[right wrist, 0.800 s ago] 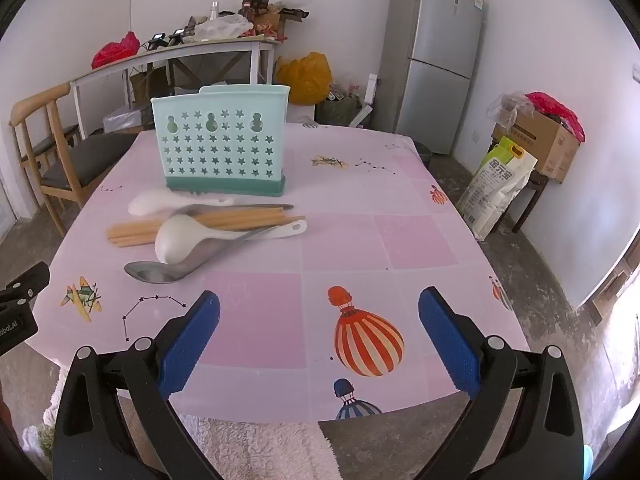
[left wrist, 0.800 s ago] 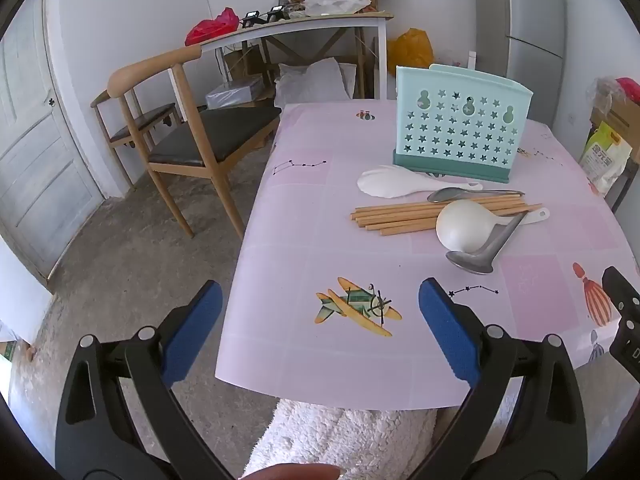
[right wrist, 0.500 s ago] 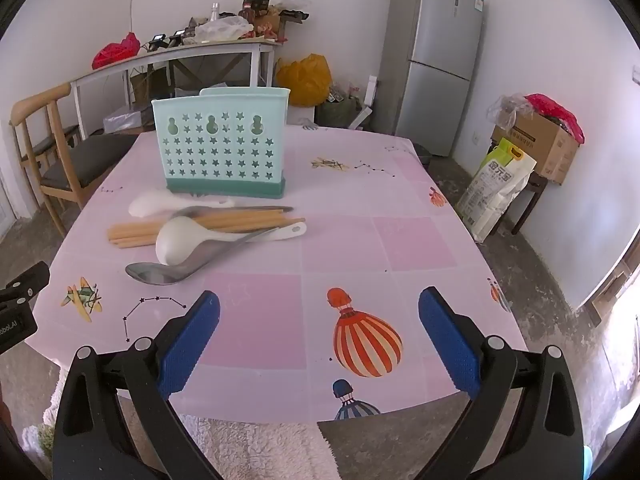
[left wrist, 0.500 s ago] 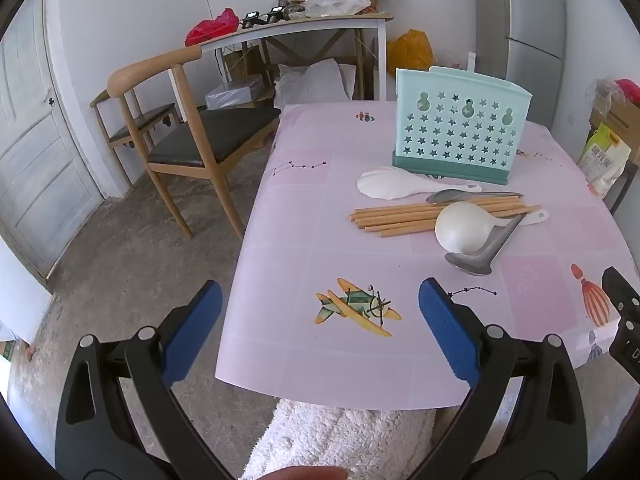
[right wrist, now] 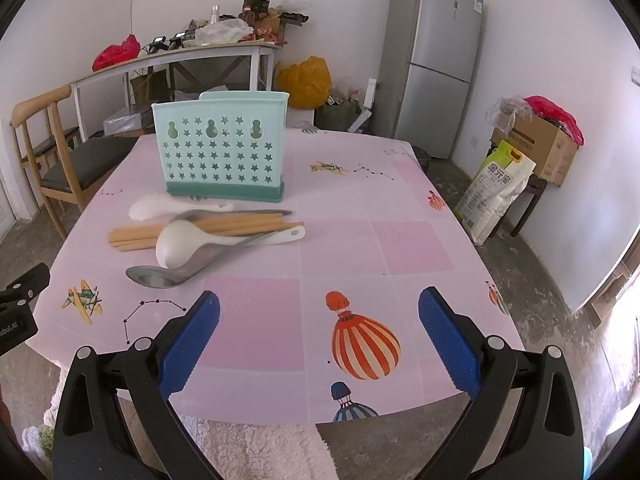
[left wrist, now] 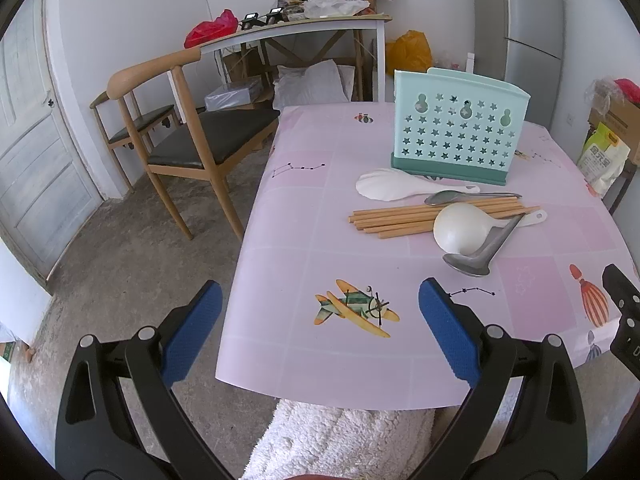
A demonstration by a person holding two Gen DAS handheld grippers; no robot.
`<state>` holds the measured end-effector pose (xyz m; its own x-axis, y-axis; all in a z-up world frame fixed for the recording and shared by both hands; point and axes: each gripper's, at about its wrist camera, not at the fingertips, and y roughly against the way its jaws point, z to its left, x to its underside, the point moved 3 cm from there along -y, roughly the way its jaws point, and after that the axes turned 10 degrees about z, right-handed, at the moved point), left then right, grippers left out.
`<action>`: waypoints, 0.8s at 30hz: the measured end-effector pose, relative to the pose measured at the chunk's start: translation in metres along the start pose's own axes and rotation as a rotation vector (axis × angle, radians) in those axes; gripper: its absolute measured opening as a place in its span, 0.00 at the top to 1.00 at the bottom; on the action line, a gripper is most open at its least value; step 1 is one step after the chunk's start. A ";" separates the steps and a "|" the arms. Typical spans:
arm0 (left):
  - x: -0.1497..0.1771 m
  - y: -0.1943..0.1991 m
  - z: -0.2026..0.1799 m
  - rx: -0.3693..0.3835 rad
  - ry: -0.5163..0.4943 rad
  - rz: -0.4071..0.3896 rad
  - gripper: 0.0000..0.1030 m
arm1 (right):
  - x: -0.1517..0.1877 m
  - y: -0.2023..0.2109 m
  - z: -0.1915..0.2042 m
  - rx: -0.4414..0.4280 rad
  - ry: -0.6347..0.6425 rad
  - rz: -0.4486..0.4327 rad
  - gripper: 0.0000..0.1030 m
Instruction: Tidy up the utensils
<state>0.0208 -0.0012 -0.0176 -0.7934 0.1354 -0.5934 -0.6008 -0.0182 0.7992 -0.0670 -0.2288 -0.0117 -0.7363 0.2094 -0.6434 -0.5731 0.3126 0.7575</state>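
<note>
A mint-green utensil holder point(left wrist: 460, 140) point(right wrist: 224, 152) with star holes stands upright on the pink table point(left wrist: 304, 208) point(right wrist: 340, 248). In front of it lie a white rice paddle point(left wrist: 384, 186) point(right wrist: 156, 206), a bundle of wooden chopsticks point(left wrist: 400, 220) point(right wrist: 136, 236), a white ladle point(left wrist: 460, 228) point(right wrist: 180, 242), a small metal spoon point(left wrist: 448, 197) point(right wrist: 224, 213) and a large metal spoon point(left wrist: 472, 262) point(right wrist: 160, 276). My left gripper point(left wrist: 320, 330) is open and empty above the table's near left edge. My right gripper point(right wrist: 320, 330) is open and empty above the near edge, right of the utensils.
A wooden chair point(left wrist: 180, 136) point(right wrist: 48, 152) stands left of the table. Behind are a cluttered side table point(left wrist: 296, 28), a yellow bag point(right wrist: 304, 80), a grey fridge point(right wrist: 436, 60), a cardboard box point(right wrist: 540, 144) and a sack point(right wrist: 496, 188). White fleece point(left wrist: 340, 440) lies below the near edge.
Nothing has visibly changed apart from a very slight shift of both views. Both grippers stay open and the utensils have not moved.
</note>
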 end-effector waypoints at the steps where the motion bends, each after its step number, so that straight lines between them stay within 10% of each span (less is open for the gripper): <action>1: 0.000 -0.001 0.001 0.001 -0.002 -0.001 0.08 | 0.000 0.000 0.000 -0.001 0.000 0.000 0.06; 24: -0.002 0.000 0.000 0.002 -0.002 -0.003 0.08 | 0.000 0.000 0.002 0.002 0.000 -0.006 0.06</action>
<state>0.0228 -0.0017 -0.0166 -0.7915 0.1372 -0.5956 -0.6030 -0.0157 0.7976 -0.0668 -0.2272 -0.0120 -0.7330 0.2078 -0.6477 -0.5766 0.3153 0.7537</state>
